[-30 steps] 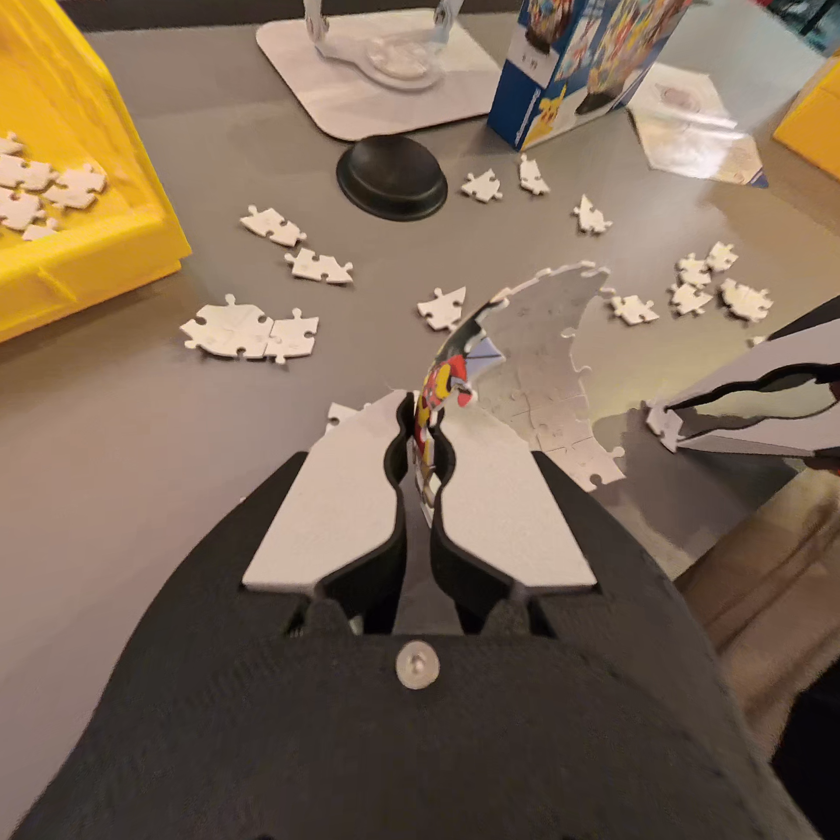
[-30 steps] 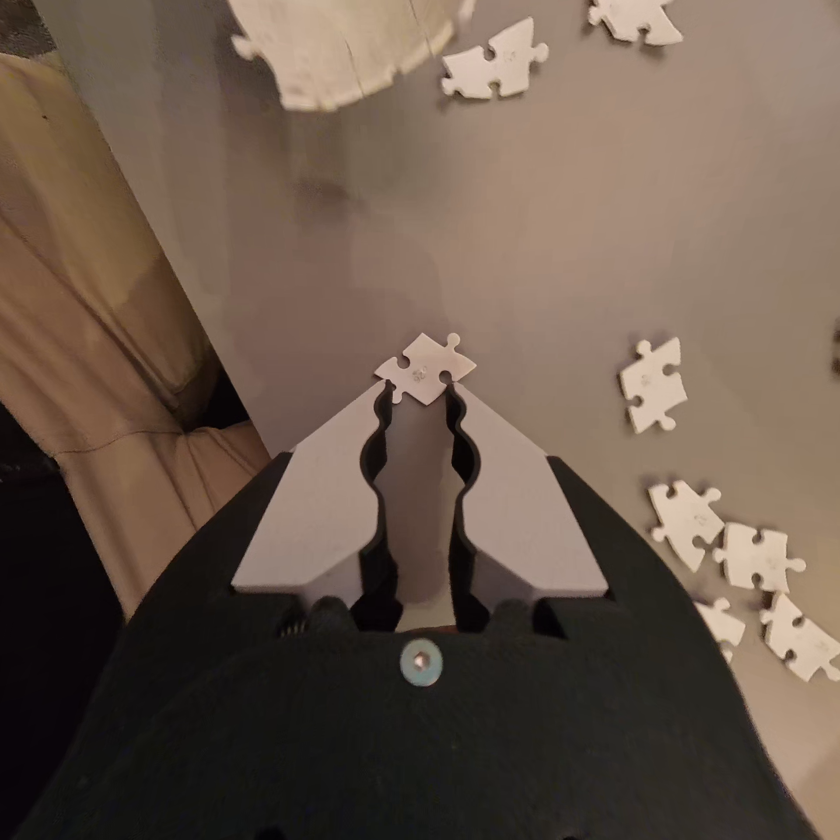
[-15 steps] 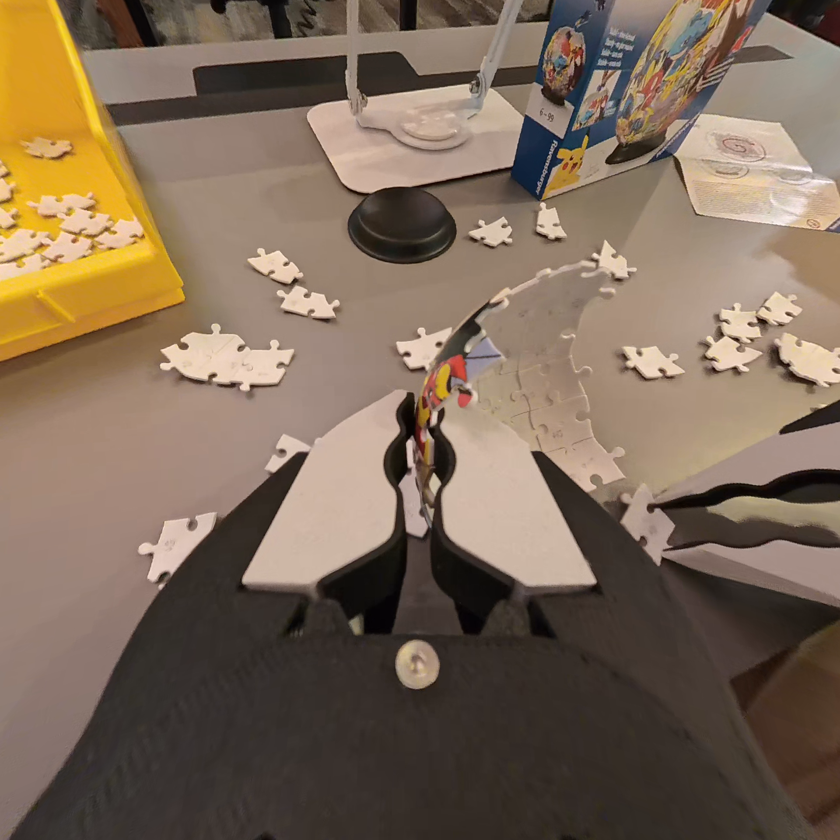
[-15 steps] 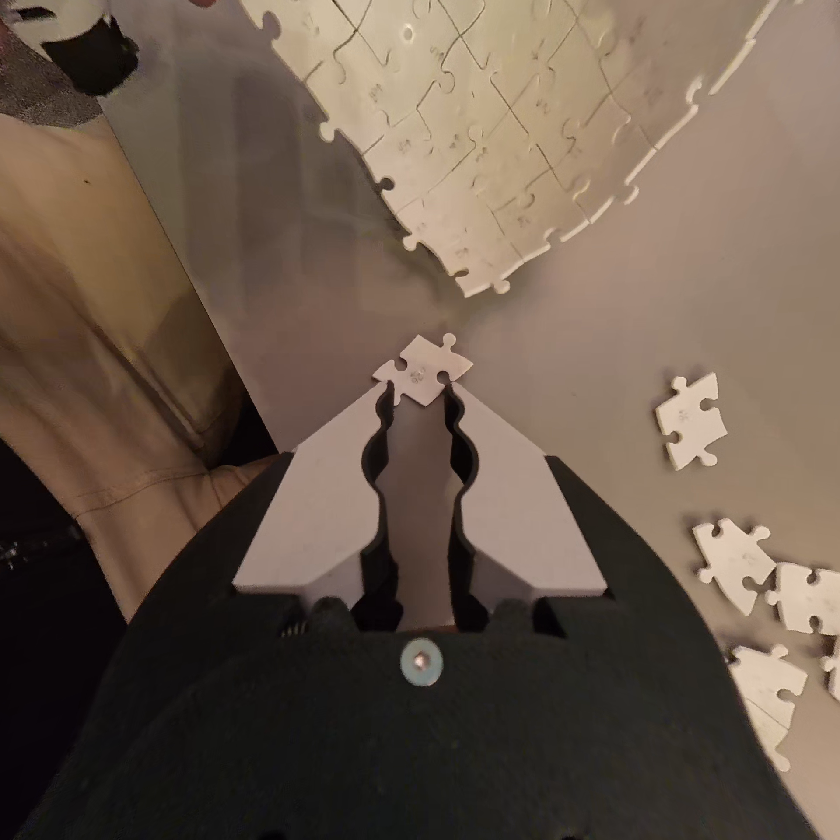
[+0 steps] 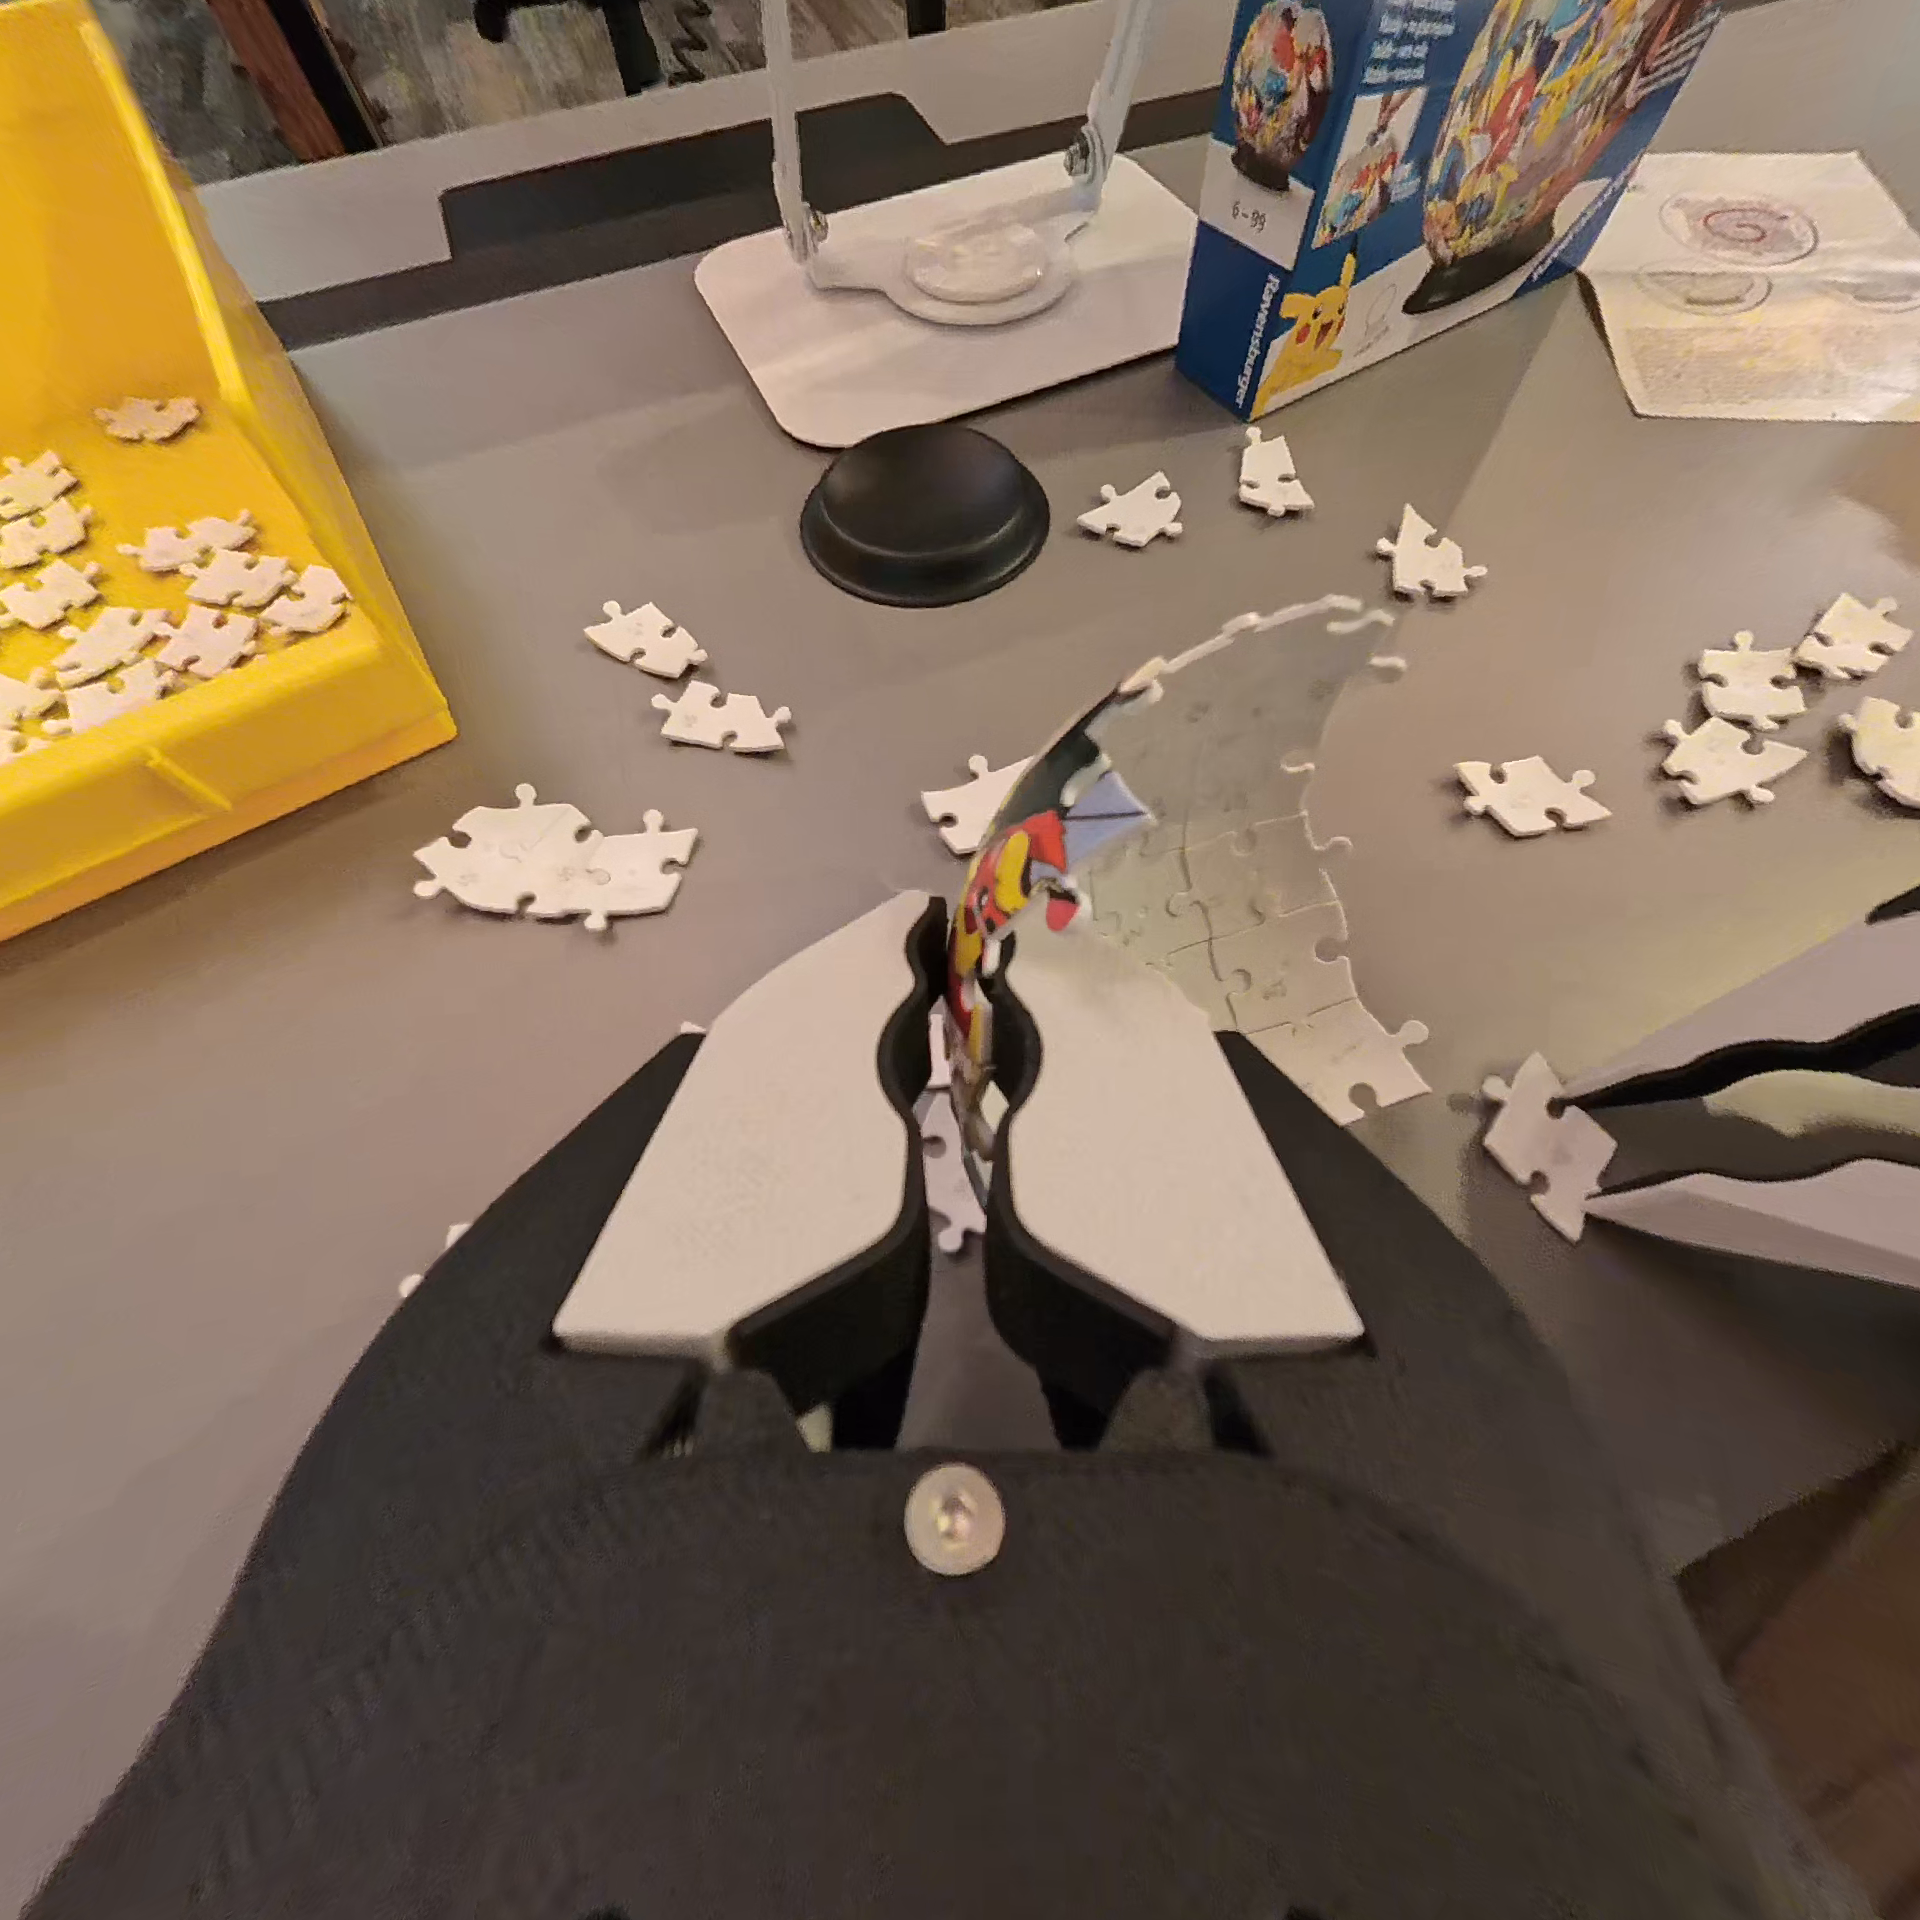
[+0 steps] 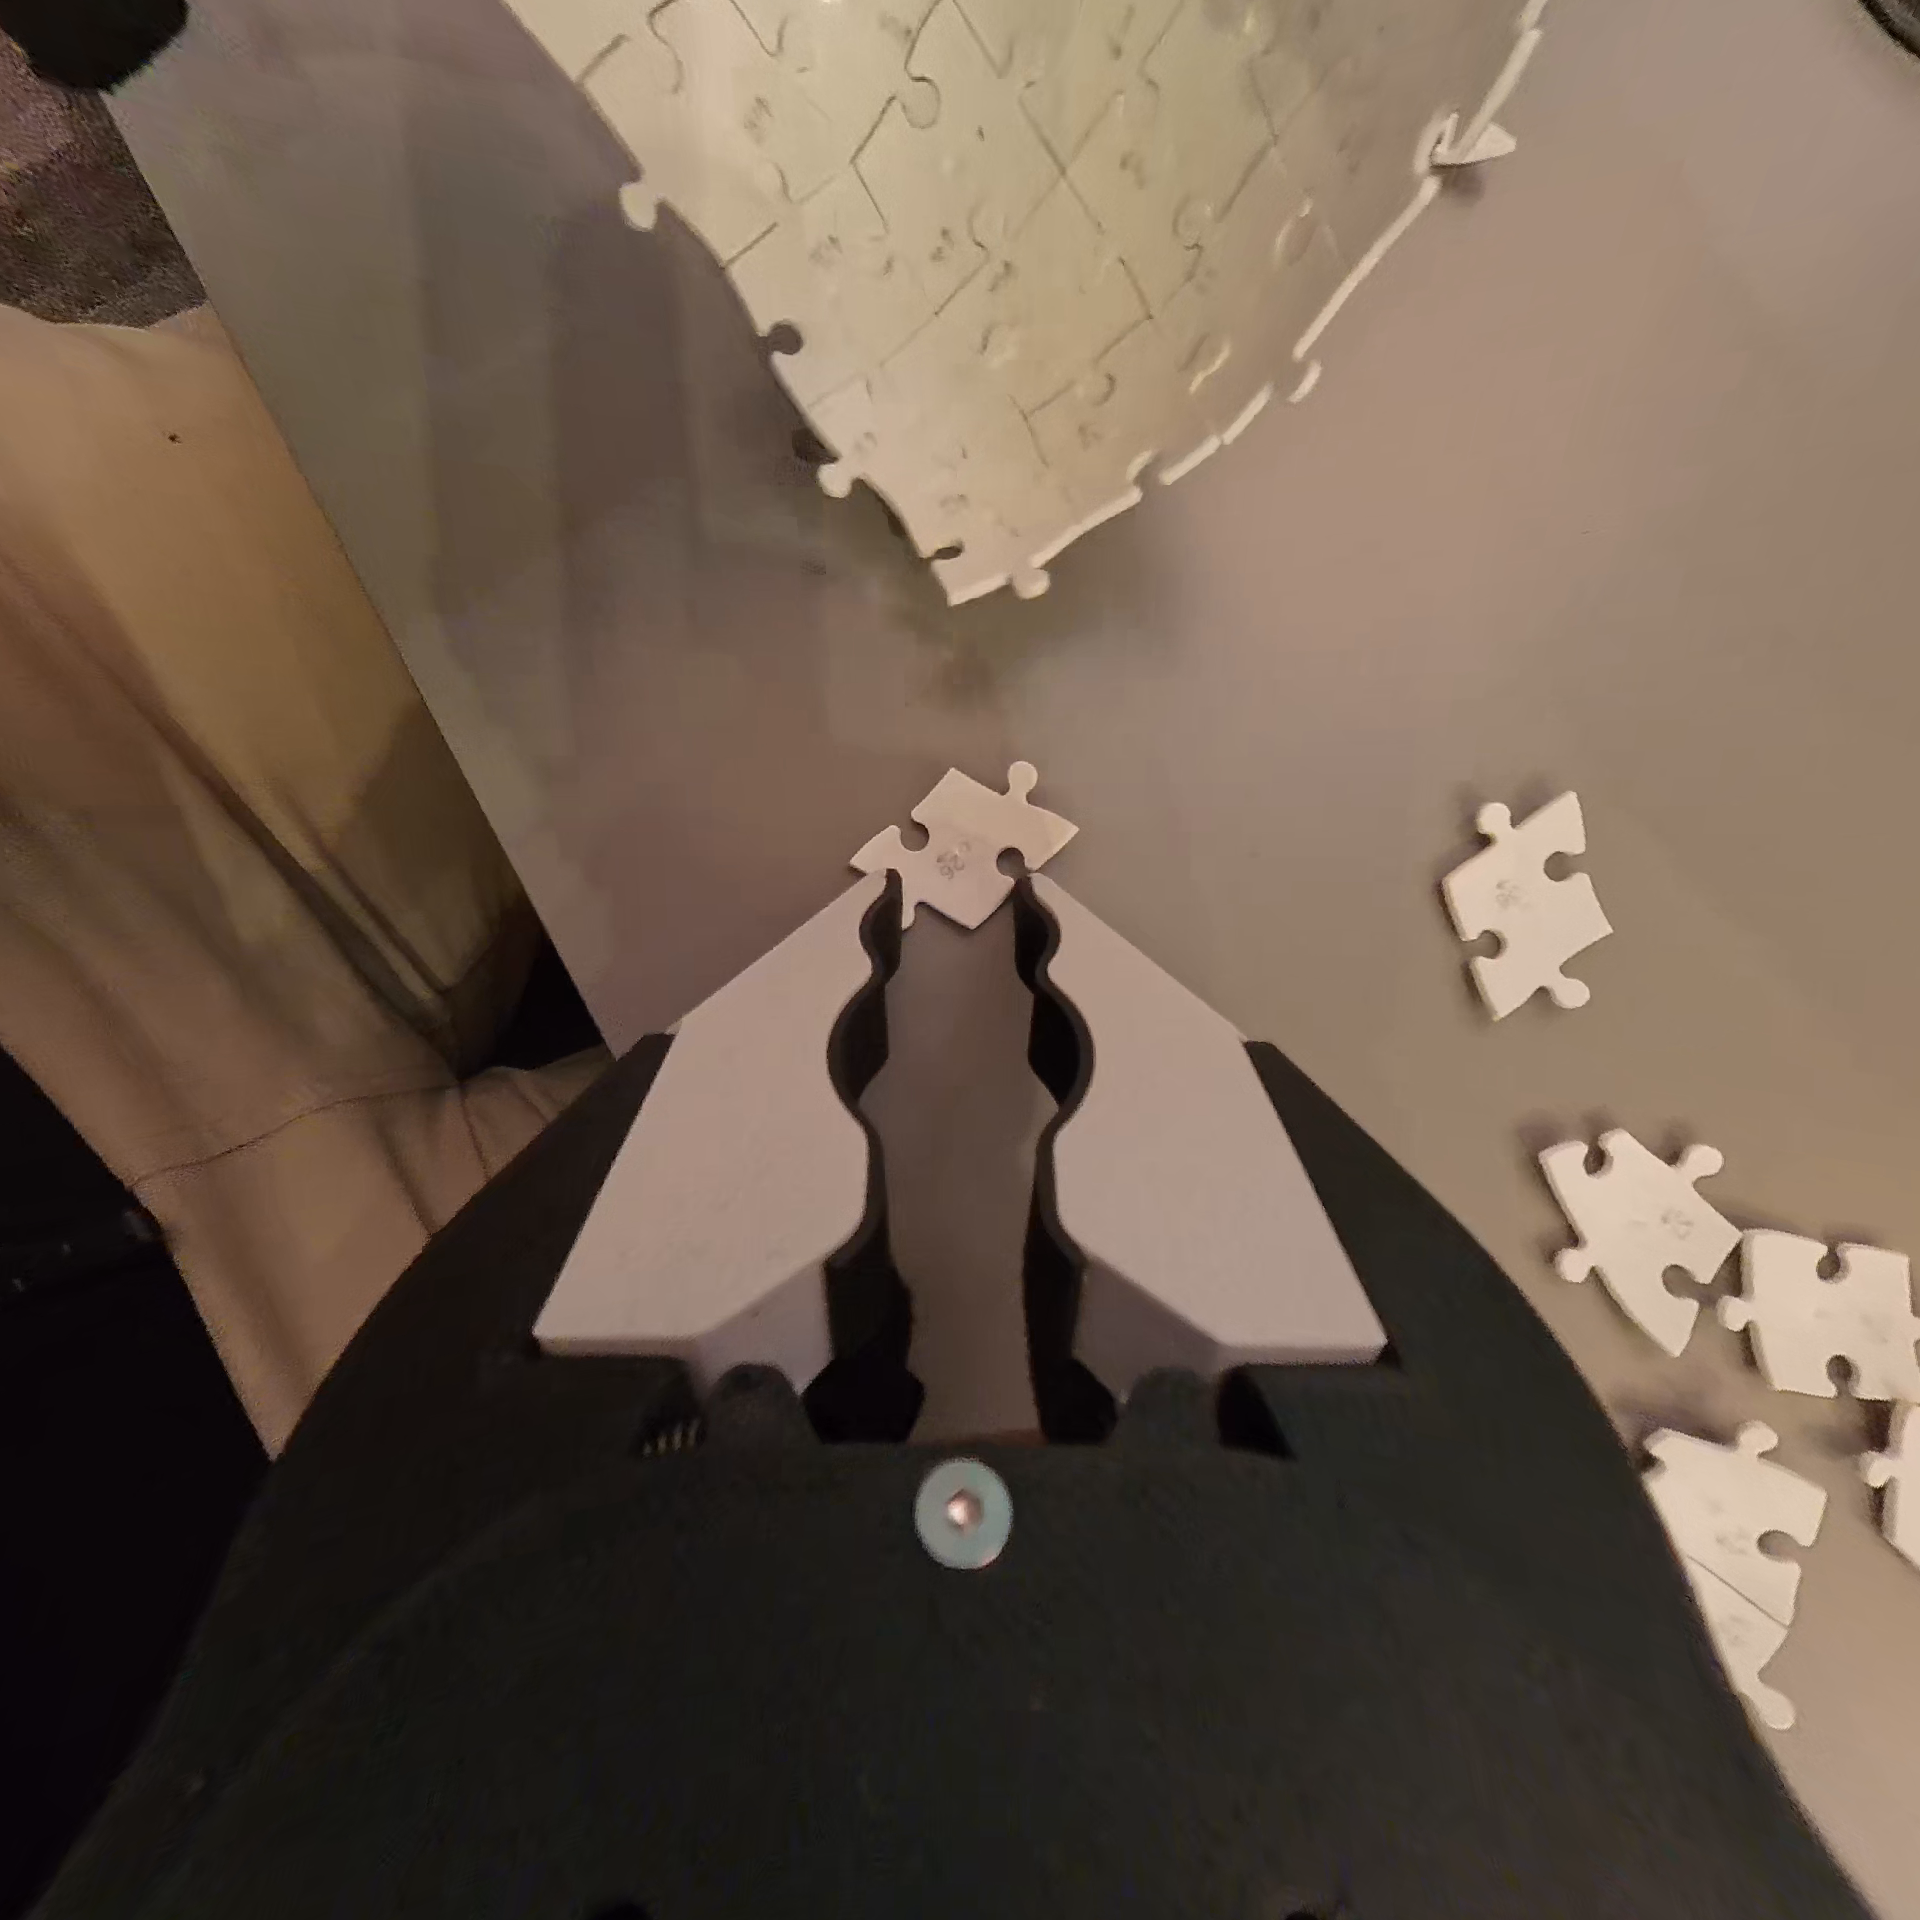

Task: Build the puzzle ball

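My left gripper [image 5: 961,940] is shut on the edge of a curved, partly built puzzle-ball section [image 5: 1226,831], white inside and coloured outside, held upright above the table. In the right wrist view the same section [image 6: 1039,270] fills the top, its white inside facing me. My right gripper [image 6: 956,883] is shut on a single white puzzle piece [image 6: 966,847] at its fingertips, just below the section's lower edge and apart from it. In the left wrist view the right gripper [image 5: 1558,1143] comes in from the right with that piece [image 5: 1543,1148].
Loose white pieces [image 5: 561,862] lie scattered on the grey table [image 5: 260,1091]. A yellow bin [image 5: 208,727] with several pieces stands at left. A black round stand [image 5: 925,514], a white lamp base [image 5: 935,312], the puzzle box [image 5: 1403,187] and a paper sheet [image 5: 1766,291] are at the back. A person's beige clothing [image 6: 208,831] is at the table edge. There is about 15 cm between the tips of the two grippers. The white lamp base [image 5: 935,312] sits 35 cm or so from the ends of my left fingers.
The puzzle section and the right gripper's piece have come closer together; the section now fills more of the right wrist view. Both grips are unchanged.
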{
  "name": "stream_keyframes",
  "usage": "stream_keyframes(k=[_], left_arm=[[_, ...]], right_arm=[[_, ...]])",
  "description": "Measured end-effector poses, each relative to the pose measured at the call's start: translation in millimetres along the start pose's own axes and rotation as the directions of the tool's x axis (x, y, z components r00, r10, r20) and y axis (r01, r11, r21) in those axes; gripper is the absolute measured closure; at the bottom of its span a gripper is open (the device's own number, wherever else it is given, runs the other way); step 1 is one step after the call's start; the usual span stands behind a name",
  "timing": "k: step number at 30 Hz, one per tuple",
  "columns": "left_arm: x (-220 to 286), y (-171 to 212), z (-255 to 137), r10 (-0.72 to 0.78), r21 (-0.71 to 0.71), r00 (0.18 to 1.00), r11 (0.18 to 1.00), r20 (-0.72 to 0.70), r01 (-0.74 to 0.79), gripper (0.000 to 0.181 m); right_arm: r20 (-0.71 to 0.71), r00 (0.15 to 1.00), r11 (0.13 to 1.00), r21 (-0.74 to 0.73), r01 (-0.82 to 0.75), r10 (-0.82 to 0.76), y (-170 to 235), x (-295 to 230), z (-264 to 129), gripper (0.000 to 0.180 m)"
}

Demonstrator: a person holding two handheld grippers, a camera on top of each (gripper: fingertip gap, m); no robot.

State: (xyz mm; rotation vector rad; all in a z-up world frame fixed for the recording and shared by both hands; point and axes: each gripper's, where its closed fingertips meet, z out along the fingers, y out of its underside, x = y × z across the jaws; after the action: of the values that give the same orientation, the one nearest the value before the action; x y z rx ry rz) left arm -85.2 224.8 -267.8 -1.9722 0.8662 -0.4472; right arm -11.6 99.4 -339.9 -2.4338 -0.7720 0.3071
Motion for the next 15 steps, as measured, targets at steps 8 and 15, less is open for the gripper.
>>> stream_keyframes(k=[8,15], left_arm=[[-0.6,-3.1,-0.1,0.066,-0.039,0.997,0.997,-0.031,-0.068,0.175],[1.3,-5.2,1.5,0.017,0.034,0.999,0.999,-0.028,-0.016,0.176]], right_arm=[[-0.001,1.000,1.000,0.006,0.012,-0.012,-2.3,2.9,1.6,0.160],[-0.005,1.000,1.000,0.010,0.012,-0.012,-2.6,3.0,1.7,0.160]])
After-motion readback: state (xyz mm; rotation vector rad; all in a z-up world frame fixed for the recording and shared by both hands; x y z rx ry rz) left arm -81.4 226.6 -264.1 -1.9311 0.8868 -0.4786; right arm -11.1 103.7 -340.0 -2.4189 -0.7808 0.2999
